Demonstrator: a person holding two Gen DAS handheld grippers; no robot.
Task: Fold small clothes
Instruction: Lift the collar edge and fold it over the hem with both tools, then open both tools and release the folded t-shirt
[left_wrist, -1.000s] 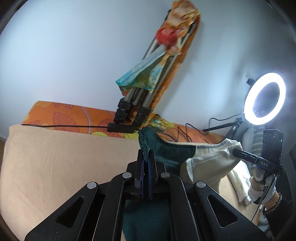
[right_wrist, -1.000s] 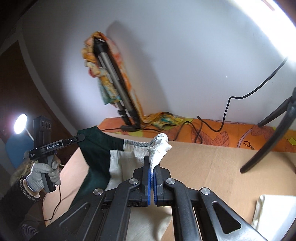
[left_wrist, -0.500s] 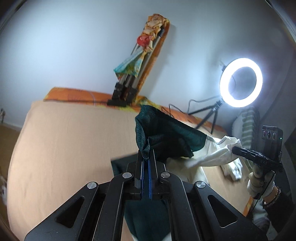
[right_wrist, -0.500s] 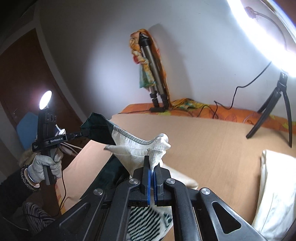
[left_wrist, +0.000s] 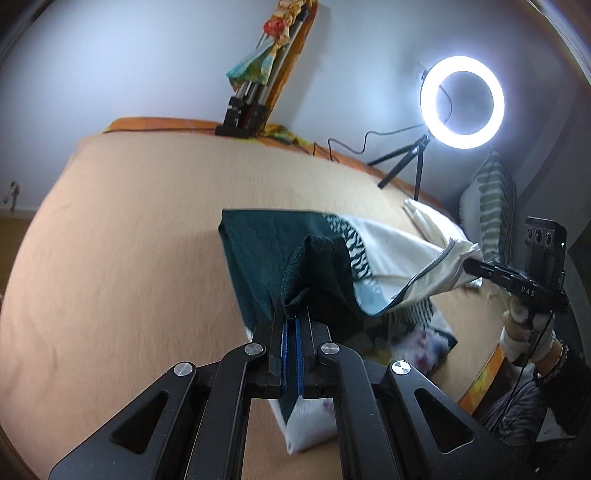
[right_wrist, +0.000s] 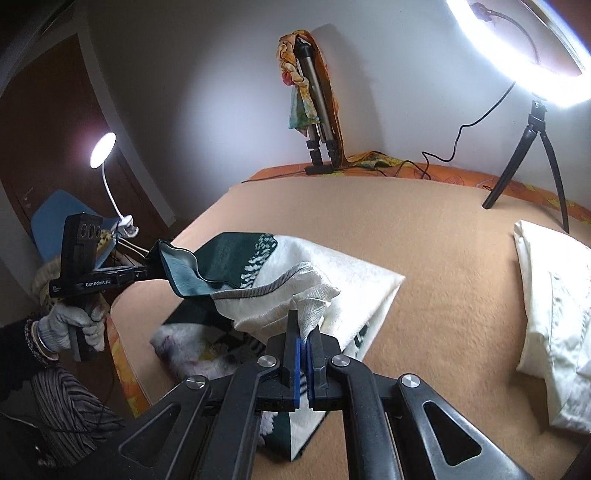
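Note:
A small garment, dark green on one side and cream on the other with a zigzag band between, lies spread on the tan blanket. Its near hem is lifted and stretched between my two grippers. My left gripper is shut on the dark green corner. My right gripper is shut on the cream corner. In the left wrist view the right gripper holds the cream edge taut at the right. In the right wrist view the left gripper pinches the green edge at the left.
A lit ring light on a small tripod stands at the back right. A folded tripod wrapped in a scarf leans on the wall. White folded cloth lies at the right. A desk lamp stands past the bed's left edge.
Both grippers have come down and forward over the bed with the garment. It hung in the air before; now its far part lies flat on the blanket.

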